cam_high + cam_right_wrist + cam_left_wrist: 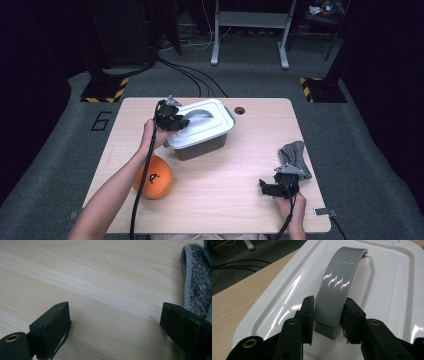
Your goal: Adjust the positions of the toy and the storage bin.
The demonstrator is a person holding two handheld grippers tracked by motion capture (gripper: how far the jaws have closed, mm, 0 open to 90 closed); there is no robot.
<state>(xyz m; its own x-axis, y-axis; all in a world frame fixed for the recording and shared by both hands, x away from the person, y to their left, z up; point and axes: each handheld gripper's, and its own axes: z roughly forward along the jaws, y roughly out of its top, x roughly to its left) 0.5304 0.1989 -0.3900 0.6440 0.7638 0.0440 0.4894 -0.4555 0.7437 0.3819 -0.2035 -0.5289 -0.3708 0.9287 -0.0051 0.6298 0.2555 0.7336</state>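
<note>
A grey box (202, 147) with a white lid (212, 125) stands left of the table's middle. The lid (387, 290) carries an arched grey handle (200, 113). My left gripper (181, 122) is at the handle's near-left end. In the left gripper view its jaws press both sides of the handle (337, 287), so my left gripper (329, 318) is shut on it. My right gripper (278, 189) rests low near the table's front right. It stands open (115, 322) over bare wood, and its right fingertip (185, 325) is against a grey cloth (197, 280).
An orange ball (159, 180) lies on the wooden table (235, 170) in front of the box, beside the left forearm. The folded grey cloth (296, 157) lies just behind the right gripper. A round cable hole (239, 110) sits at the far edge.
</note>
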